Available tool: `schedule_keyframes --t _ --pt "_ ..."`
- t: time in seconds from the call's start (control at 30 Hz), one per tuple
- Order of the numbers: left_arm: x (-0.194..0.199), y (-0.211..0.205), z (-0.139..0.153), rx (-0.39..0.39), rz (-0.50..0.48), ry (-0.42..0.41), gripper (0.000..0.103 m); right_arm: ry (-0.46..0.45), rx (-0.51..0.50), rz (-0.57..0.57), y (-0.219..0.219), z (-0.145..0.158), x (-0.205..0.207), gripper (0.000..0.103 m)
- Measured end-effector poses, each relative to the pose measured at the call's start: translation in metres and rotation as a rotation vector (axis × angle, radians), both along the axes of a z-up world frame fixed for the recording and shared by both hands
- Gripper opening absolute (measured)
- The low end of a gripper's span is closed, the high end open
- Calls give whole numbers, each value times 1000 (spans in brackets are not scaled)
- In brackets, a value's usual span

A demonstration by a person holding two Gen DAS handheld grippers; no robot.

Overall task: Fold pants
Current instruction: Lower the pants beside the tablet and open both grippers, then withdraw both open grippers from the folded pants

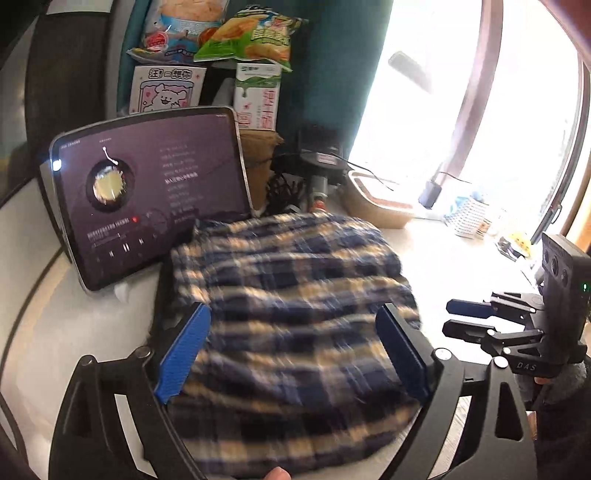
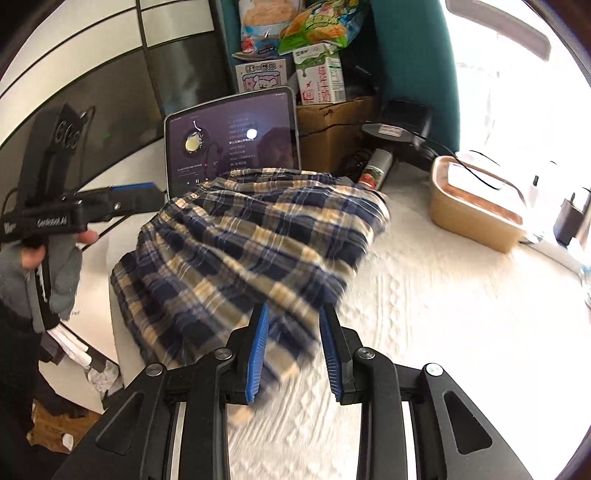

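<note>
Only right claw [image 2: 293, 350] view shows pants [image 2: 240, 251] hem (blurred)

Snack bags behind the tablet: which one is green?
The right-hand bag, green with chips pictured, above the milk carton; the bag beside it is blue-white.

The pants [image 2: 236, 243] in the middle of the frame are plaid: navy, cream and tan. Both grippers are black with blue pads [image 2: 256, 354]. The bedcover [image 2: 443, 314] at right is white with a knitted texture. The tablet [image 1: 147, 192] at centre left shows a dark purple screen. At the top, a green snack bag [image 1: 251, 37]. At right, a tan box [image 2: 476, 206].
</note>
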State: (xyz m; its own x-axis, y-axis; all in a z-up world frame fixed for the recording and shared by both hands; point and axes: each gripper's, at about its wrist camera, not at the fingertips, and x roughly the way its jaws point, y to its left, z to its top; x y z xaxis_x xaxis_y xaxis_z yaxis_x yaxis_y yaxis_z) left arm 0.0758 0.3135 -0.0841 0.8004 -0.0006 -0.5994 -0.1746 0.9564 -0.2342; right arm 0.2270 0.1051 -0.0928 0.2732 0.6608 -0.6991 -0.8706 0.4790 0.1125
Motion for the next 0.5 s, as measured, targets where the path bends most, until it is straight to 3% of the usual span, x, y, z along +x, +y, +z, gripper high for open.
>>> schedule_keyframes --t 0.17,0.37,0.5 --pt "-17 -26 -4 2 -7 -24 94 -8 15 -49 -27 5 -14 60" --pt "-34 -57 -8 10 -19 -58 102 -27 18 -93 -57 12 -33 65" --pt "-42 -77 -10 26 -27 -77 102 -46 25 -125 -80 16 -47 66"
